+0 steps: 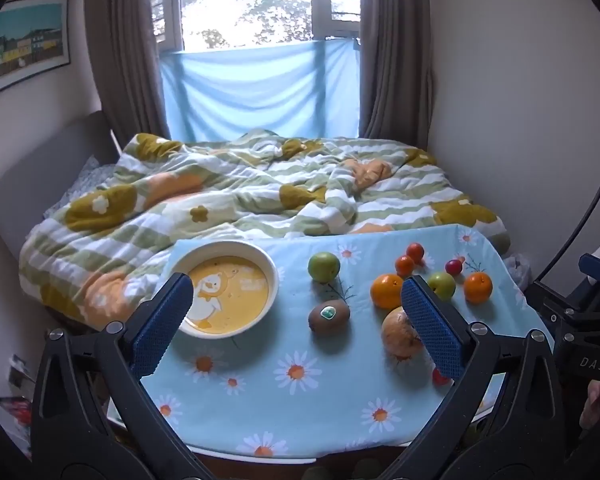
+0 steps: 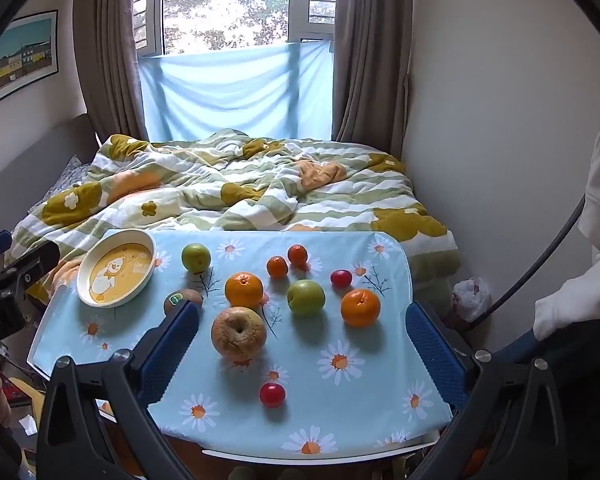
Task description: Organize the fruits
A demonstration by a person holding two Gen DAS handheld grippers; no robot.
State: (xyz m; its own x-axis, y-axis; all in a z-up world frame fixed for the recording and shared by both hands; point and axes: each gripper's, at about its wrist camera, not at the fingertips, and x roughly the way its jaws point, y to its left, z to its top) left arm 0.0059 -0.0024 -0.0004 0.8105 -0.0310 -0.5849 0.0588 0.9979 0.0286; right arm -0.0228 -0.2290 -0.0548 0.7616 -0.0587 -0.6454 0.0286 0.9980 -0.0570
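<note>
Both sets of tongs stand spread wide with nothing between the pads, tilted down over the tabletop (image 2: 228, 432), which is covered by a light blue daisy-print cloth. Left tongs (image 1: 298, 322): the white bowl (image 1: 224, 288) with a yellow duck picture sits empty just beyond the left pad; a kiwi (image 1: 329, 317) with a green sticker lies ahead between the pads, a green fruit (image 1: 323, 267) farther ahead of it. The right pad partly covers a brownish apple (image 1: 400, 334) and one orange (image 1: 387, 290). Right tongs (image 2: 302, 322): the brownish apple lies between the pads, nearer the left one; a small red fruit (image 2: 272, 394) lies nearer the camera than the apple, between the pads. Ahead of the pads sit the first orange, a second green fruit (image 2: 306, 297) and a second orange (image 2: 360, 307); farther ahead are two small orange-red fruits (image 2: 277, 267) (image 2: 297, 255) and another small red fruit (image 2: 341, 278). All fruit lies on the cloth, none in the bowl. A bed with a rumpled quilt (image 2: 236, 188) lies beyond the tabletop. A white sleeve (image 2: 568, 312) shows to the right of the right tongs.
</note>
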